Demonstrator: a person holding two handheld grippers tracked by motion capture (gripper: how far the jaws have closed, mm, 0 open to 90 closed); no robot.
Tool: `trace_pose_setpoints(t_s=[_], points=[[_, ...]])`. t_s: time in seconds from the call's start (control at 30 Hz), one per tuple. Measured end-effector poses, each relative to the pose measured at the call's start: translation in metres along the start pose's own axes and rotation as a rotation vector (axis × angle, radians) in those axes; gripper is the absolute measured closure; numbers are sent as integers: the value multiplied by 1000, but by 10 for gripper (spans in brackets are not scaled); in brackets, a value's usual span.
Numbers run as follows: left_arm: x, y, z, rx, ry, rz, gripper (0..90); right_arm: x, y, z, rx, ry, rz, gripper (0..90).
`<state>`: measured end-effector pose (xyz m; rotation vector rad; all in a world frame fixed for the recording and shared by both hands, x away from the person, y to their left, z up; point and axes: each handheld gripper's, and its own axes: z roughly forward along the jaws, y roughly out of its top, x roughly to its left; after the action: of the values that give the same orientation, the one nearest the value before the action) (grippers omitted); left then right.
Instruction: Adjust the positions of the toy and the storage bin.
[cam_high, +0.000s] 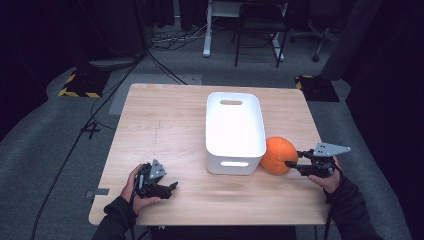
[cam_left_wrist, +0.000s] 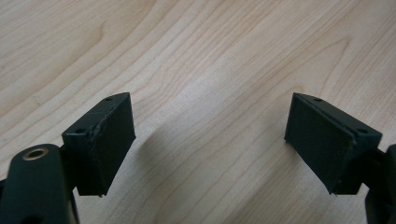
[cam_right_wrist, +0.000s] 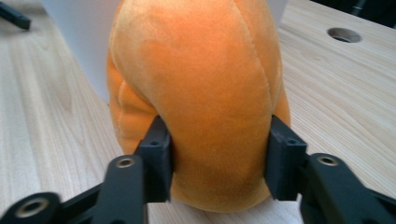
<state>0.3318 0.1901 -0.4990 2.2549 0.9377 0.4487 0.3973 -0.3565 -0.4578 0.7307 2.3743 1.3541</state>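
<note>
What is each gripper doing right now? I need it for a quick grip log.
Left gripper: open, nothing between its fingers, low over the bare table.
Right gripper: closed on the orange plush pumpkin, beside the white bin.

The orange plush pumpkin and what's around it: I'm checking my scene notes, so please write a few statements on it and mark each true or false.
1. The right gripper has its jaws pressed on the orange plush pumpkin. True.
2. The pumpkin lies inside the white bin. False: it sits on the table beside the bin.
3. The left gripper holds a block. False: its jaws stand open over bare wood.
4. The bin stands near the table's middle. True.
5. The pumpkin is at the bin's left in the high view. False: at its right.
</note>
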Motion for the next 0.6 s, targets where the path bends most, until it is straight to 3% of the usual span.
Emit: trace_pose_setpoints(t_s=[0.1,0.3,0.4,0.47,0.6], points=[[1,-2,1,-12,-7,-20,159,4,-2,-3,-16,-37,25,554],[3,-2,3,-7,-30,-67,152,13,-11,-15,-50,-201,137,565],[5,-1,3,-4,-30,-65,149,16,-14,-17,-60,-251,157,563],[4,0,5,-9,-14,-70,137,20,-14,-15,-61,-270,181,545],[4,1,6,-9,-11,-52,126,21,-11,-12,-51,-251,157,424]])
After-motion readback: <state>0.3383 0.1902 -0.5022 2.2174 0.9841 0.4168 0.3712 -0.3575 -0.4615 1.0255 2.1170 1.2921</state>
